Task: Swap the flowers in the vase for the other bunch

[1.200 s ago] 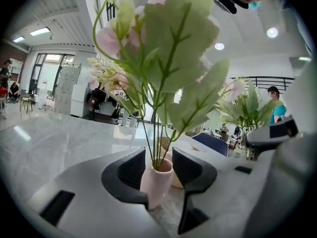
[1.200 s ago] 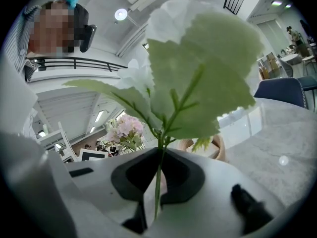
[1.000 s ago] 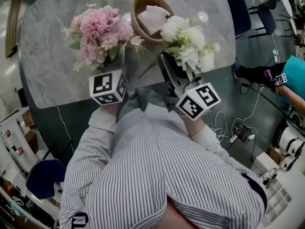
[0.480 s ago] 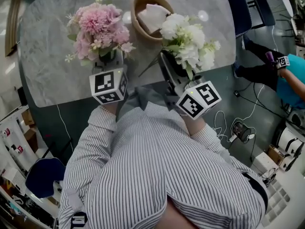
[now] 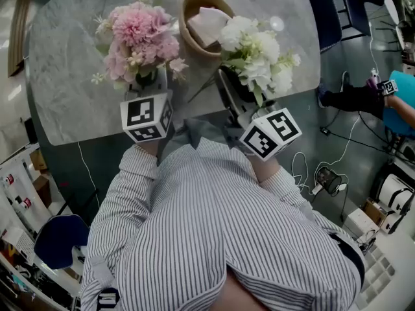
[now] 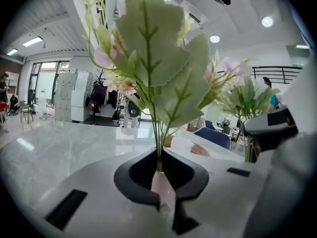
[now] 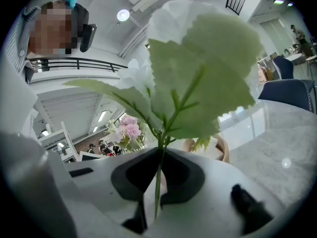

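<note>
The pink bunch (image 5: 139, 39) stands over the marble table (image 5: 65, 76), just ahead of my left gripper (image 5: 154, 84). In the left gripper view its green stems (image 6: 159, 143) run down between the jaws of that left gripper (image 6: 161, 176). The jaws are closing and pinch the stems above a pale pink foot. My right gripper (image 5: 231, 88) is shut on the thin stem (image 7: 159, 177) of the white bunch (image 5: 257, 52), held upright to the right of the pink one. The right gripper (image 7: 157, 176) also sees the pink bunch (image 7: 126, 128) beyond. I cannot make out the vase.
A round wooden bowl (image 5: 188, 8) with a pale cloth sits on the table behind and between the bunches. Blue chairs (image 5: 324, 11) stand past the table's far right edge. A person (image 5: 399, 99) and cables (image 5: 324, 173) are on the floor at the right.
The pink bunch has shifted a little farther away on the table and stands straighter. Both marker cubes and the white bunch have stayed where they were.
</note>
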`<action>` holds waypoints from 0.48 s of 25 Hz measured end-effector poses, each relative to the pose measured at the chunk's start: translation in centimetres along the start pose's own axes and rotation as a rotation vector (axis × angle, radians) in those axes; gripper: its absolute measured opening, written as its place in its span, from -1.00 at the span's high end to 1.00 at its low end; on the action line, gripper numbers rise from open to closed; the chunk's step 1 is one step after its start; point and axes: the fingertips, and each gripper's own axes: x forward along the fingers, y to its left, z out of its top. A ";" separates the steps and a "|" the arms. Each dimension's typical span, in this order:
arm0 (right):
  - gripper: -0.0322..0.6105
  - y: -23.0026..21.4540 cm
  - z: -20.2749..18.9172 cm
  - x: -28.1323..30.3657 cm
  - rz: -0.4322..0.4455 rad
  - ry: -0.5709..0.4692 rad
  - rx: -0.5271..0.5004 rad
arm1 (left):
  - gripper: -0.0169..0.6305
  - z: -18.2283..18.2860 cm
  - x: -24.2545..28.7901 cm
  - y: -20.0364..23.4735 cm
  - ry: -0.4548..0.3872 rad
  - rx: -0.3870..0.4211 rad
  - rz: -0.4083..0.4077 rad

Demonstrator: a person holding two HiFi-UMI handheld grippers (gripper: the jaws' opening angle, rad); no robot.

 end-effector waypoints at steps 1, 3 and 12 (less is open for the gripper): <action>0.83 0.0 0.0 0.1 0.001 -0.002 -0.002 | 0.83 0.1 0.0 0.0 -0.003 -0.002 -0.006; 0.83 -0.1 0.1 0.2 0.002 -0.007 -0.005 | 0.84 0.1 -0.1 0.1 -0.007 -0.007 -0.013; 0.83 -0.3 2.0 -0.3 0.001 -0.052 -0.034 | 0.84 2.0 -1.1 -0.3 -0.039 -0.001 -0.026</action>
